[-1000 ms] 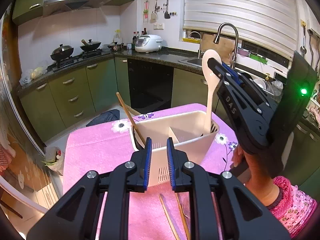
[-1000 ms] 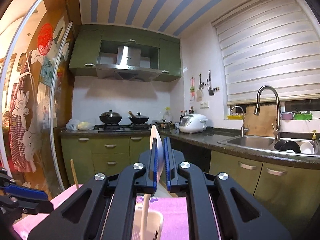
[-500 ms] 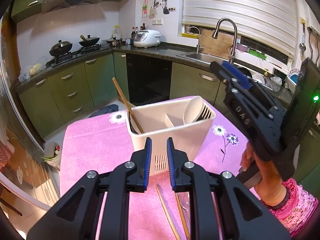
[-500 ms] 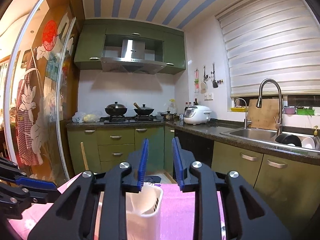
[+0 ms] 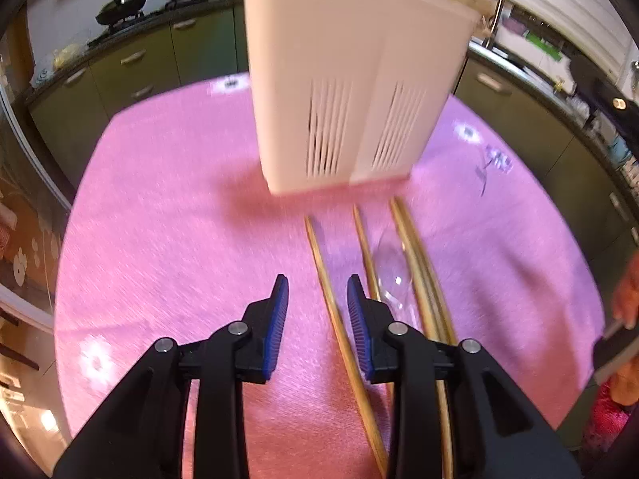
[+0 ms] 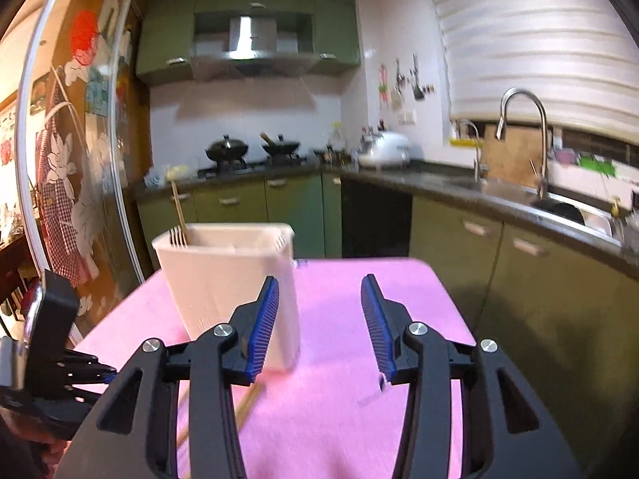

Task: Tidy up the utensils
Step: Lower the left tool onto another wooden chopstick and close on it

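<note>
A cream slotted utensil holder [image 5: 351,92] stands on the pink cloth; in the right wrist view [image 6: 223,275] a wooden handle [image 6: 178,209] sticks up from its left corner. Several wooden chopsticks [image 5: 339,319] and a clear plastic spoon [image 5: 393,275] lie on the cloth in front of the holder. My left gripper [image 5: 315,315] is open low over the cloth, with the leftmost chopstick running between its fingers. My right gripper [image 6: 319,319] is wide open and empty, just right of the holder.
The pink flowered cloth [image 5: 159,219] covers a small table with its edges close on all sides. Green kitchen cabinets [image 6: 519,279], a stove with pans [image 6: 255,147] and a sink [image 6: 519,191] stand behind. My left gripper's body [image 6: 52,339] shows at the right wrist view's left edge.
The right gripper let go of the cream spoon into the holder, opened wide and dropped to the holder's right. The left gripper opened, tilted down and moved over the chopsticks.
</note>
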A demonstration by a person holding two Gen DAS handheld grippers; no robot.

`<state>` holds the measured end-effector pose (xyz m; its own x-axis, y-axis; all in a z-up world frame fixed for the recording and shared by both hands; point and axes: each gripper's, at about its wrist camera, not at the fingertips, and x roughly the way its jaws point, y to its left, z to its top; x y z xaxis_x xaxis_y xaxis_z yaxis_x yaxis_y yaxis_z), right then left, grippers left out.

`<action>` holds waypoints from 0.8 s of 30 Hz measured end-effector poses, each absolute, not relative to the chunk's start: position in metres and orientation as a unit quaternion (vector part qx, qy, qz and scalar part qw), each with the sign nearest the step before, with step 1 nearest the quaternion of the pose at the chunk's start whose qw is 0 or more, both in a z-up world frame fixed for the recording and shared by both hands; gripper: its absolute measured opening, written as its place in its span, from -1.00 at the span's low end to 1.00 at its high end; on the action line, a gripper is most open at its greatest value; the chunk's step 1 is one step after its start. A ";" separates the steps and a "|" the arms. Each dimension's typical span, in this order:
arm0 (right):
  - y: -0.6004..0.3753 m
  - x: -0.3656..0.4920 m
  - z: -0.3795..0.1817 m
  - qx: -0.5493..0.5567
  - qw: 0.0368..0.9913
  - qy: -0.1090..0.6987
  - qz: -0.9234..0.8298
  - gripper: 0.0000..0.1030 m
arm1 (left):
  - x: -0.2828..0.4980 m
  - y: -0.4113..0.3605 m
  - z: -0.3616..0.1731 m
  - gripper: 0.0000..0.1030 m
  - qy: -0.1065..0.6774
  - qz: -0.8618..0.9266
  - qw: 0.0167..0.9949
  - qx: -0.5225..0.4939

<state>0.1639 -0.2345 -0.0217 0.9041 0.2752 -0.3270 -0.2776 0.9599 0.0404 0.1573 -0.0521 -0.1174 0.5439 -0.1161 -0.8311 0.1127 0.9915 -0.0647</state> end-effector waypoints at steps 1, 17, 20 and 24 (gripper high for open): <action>-0.238 0.162 -0.026 -0.004 0.975 0.175 0.139 -0.17 | 0.155 -0.056 -0.122 -0.43 0.474 -0.060 0.878 0.004; -0.226 0.163 -0.054 -0.029 0.947 0.283 0.151 0.17 | 0.148 -0.064 -0.136 -0.82 0.473 -0.042 0.880 0.019; -0.210 0.173 -0.078 -0.049 0.925 0.338 0.163 0.18 | 0.147 -0.054 -0.136 -0.82 0.474 -0.036 0.880 0.015; -0.190 0.187 -0.102 -0.062 0.907 0.381 0.168 0.17 | 0.144 -0.044 -0.136 -0.82 0.472 -0.034 0.881 0.010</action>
<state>0.1870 -0.1904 -0.1020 0.6535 0.2570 -0.7119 -0.3511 0.9362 0.0157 0.1437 -0.0439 -0.1360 0.5522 -0.0514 -0.8321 0.0701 0.9974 -0.0151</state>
